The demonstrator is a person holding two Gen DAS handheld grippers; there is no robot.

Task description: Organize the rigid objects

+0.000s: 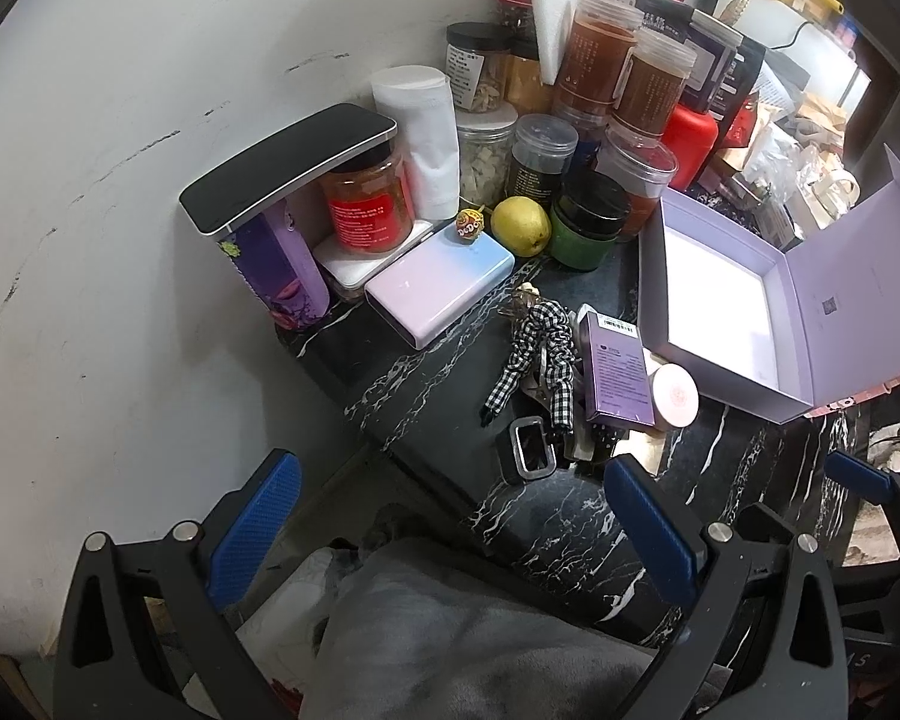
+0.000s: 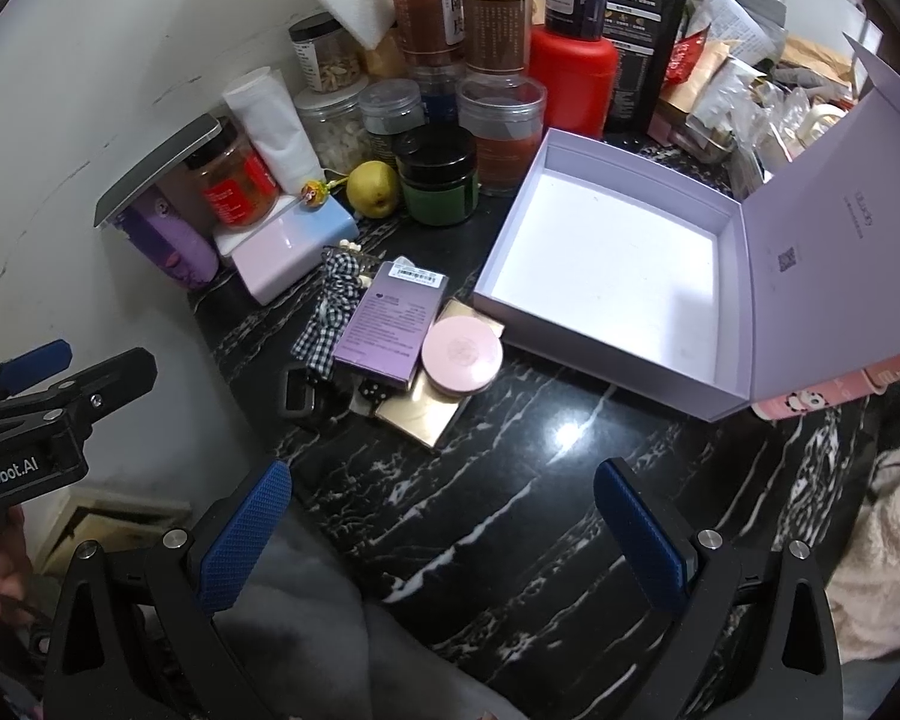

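Note:
An open lilac box (image 2: 606, 267) (image 1: 720, 300) with its lid raised stands empty on the black marble counter (image 2: 510, 480). Left of it lies a small pile: a purple carton (image 2: 384, 324) (image 1: 621, 369), a round pink compact (image 2: 462, 354) (image 1: 678, 393), a gold flat case (image 2: 420, 414), a checked fabric bow (image 1: 534, 354) (image 2: 330, 306) and a small black-rimmed buckle (image 1: 531, 450) (image 2: 297, 390). My left gripper (image 1: 450, 528) hovers open over the counter's near-left edge. My right gripper (image 2: 444, 528) is open above bare marble, nothing between its fingers.
Jars, a red bottle (image 2: 570, 81), a green jar (image 2: 438, 180), a yellow pear (image 2: 373, 189) and a pastel power bank (image 1: 438, 285) crowd the back against the white wall. A phone (image 1: 288, 171) rests on a purple cup. Bags clutter the back right. Grey cloth (image 1: 450, 648) lies below.

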